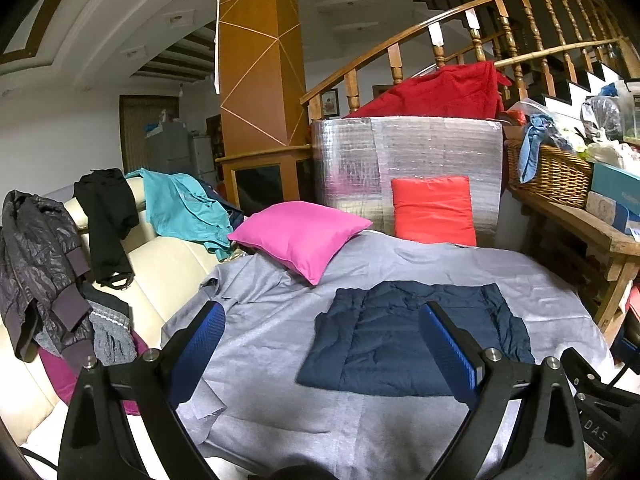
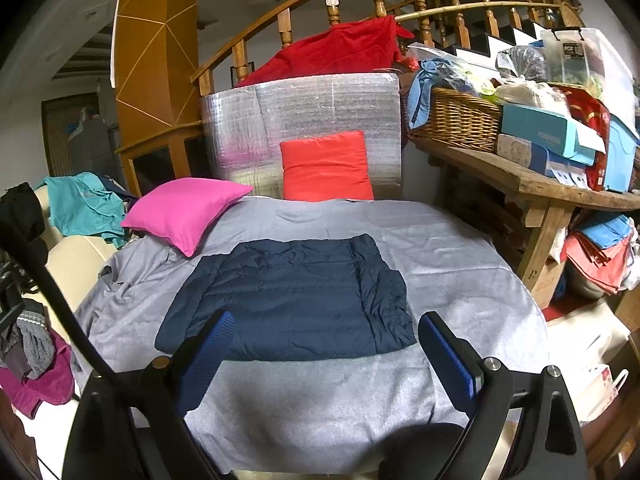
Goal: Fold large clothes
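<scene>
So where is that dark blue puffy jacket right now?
The navy jacket lies folded flat mid-way on the grey sheet in both views, nearer than the pink cushion.

A grey cloth-covered surface (image 2: 440,256) carries a folded navy padded jacket (image 2: 288,300) and a pink cushion (image 2: 184,210).

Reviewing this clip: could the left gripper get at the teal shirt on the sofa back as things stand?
Probably yes. The left gripper is open and holds nothing, and the teal shirt lies exposed on top of the cream sofa. Only the pink cushion sits nearby, off to the shirt's right.
</scene>
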`<action>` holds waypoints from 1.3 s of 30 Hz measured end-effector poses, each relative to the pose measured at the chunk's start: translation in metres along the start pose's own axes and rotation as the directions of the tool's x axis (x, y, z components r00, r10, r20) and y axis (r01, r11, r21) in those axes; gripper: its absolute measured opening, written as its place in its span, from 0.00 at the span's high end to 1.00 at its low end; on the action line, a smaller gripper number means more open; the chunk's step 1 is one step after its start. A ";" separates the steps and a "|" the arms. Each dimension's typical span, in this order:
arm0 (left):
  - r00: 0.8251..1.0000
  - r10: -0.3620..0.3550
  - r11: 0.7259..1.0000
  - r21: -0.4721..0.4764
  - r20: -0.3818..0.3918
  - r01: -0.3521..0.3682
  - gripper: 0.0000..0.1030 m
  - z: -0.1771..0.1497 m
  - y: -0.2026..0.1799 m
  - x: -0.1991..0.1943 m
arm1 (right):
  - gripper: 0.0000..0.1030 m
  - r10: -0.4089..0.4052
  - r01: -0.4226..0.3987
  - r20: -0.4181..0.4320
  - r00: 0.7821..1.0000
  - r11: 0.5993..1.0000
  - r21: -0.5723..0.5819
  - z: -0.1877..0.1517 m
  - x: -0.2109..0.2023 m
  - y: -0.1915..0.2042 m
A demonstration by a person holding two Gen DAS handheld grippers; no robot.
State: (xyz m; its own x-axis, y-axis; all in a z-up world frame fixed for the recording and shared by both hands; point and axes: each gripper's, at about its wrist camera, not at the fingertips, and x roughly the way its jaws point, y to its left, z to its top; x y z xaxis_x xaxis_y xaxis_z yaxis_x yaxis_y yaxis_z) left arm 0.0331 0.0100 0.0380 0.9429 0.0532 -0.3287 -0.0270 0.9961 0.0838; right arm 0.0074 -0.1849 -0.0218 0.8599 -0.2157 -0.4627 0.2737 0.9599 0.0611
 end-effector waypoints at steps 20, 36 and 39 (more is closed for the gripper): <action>1.000 -0.029 1.000 0.000 -0.006 0.029 0.06 0.000 -0.004 -0.003 | 0.08 -0.005 0.005 0.006 1.000 1.000 0.015 -0.001 -0.005 -0.004; 0.999 -0.038 0.999 -0.001 -0.004 0.038 0.06 0.001 -0.005 -0.005 | 0.08 -0.006 0.006 0.003 1.000 1.000 0.008 -0.003 -0.004 -0.002; 0.999 -0.038 0.999 -0.004 -0.002 0.038 0.06 0.001 -0.005 -0.006 | 0.08 -0.006 0.006 0.002 1.000 1.000 0.004 -0.003 -0.004 -0.002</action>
State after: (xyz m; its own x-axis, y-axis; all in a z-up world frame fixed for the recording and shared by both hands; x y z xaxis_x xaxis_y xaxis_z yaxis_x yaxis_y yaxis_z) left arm 0.0276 0.0043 0.0405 0.9425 0.0151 -0.3338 0.0078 0.9977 0.0672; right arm 0.0026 -0.1853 -0.0229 0.8591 -0.2215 -0.4613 0.2803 0.9579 0.0619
